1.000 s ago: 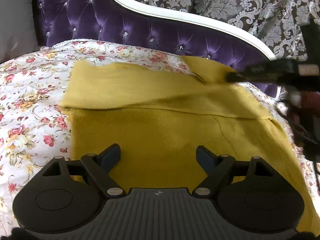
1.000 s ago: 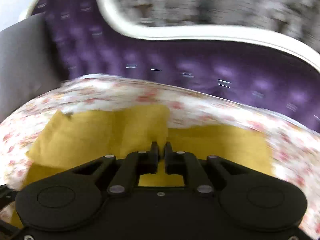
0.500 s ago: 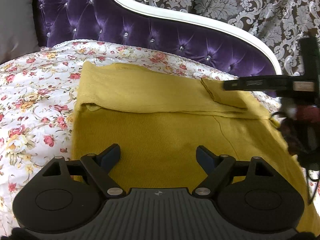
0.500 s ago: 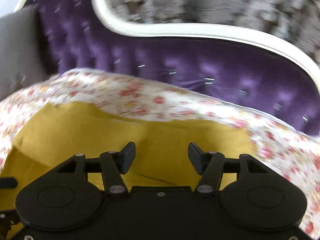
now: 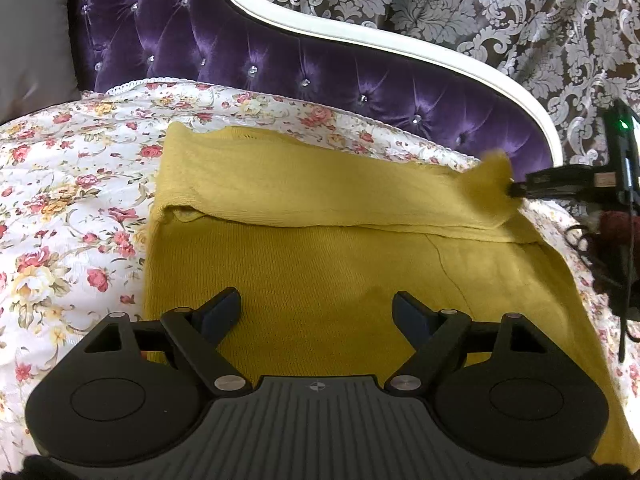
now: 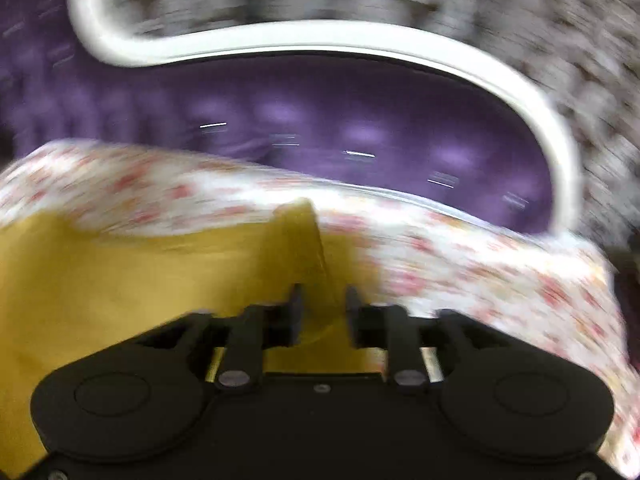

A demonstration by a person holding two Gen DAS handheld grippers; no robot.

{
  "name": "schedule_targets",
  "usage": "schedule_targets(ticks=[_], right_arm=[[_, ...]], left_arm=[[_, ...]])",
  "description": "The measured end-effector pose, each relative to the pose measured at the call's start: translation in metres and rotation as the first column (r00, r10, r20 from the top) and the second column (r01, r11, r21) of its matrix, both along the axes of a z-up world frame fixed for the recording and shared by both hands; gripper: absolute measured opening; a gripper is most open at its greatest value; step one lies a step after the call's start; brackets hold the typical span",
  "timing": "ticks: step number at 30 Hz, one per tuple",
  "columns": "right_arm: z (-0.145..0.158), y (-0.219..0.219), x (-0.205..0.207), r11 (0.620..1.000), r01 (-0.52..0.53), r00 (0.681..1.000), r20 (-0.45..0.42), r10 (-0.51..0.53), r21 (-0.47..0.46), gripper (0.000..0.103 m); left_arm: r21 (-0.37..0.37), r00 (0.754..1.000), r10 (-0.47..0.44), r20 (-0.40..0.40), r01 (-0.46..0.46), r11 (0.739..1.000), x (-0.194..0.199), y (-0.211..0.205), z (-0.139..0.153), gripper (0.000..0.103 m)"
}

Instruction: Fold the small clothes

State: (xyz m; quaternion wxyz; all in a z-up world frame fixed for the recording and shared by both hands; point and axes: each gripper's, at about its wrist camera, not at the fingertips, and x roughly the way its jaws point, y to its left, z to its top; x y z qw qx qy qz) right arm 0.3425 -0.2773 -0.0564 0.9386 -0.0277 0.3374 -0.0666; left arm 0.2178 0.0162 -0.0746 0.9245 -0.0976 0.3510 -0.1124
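A mustard yellow knit garment (image 5: 320, 264) lies on the floral bedsheet (image 5: 60, 200), its far part folded toward me as a flat band (image 5: 300, 188). My left gripper (image 5: 318, 312) hangs open just above the garment's near part, with nothing between its fingers. At the band's right end a cloth corner (image 5: 494, 168) stands up, blurred, against the tip of my right gripper (image 5: 516, 189). In the blurred right wrist view that raised ridge of cloth (image 6: 304, 232) runs between the jaws of the right gripper (image 6: 322, 304). They are closing, and a gap still shows on each side.
A purple tufted headboard (image 5: 280, 60) with a white curved frame (image 5: 400, 46) rises behind the bed. A grey pillow (image 5: 32, 32) sits at the far left and a patterned curtain (image 5: 480, 8) hangs behind. Dark cables (image 5: 608, 264) dangle at the right edge.
The right gripper let go of the fold, opened and swung right to the band's end, where its jaws now narrow around a raised corner. The band dropped flat. The left gripper kept still.
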Motion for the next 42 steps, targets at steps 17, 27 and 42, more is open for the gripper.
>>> schedule_targets(ticks=[17, 27, 42], right_arm=[[-0.03, 0.05, 0.003, 0.973, -0.23, 0.973, -0.027, 0.23, 0.004, 0.064], [-0.049, 0.029, -0.005, 0.978, -0.187, 0.982, 0.037, 0.185, 0.092, 0.101], [-0.051, 0.029, -0.004, 0.975, -0.195, 0.981, 0.035, 0.192, 0.109, 0.102]], left_arm=[[0.22, 0.992, 0.124, 0.005, -0.122, 0.968, 0.098, 0.017, 0.026, 0.083], [0.168, 0.978, 0.207, -0.006, -0.204, 0.965, 0.097, 0.047, -0.01, 0.103], [0.12, 0.975, 0.219, 0.033, -0.221, 0.968, 0.092, 0.048, -0.009, 0.103]])
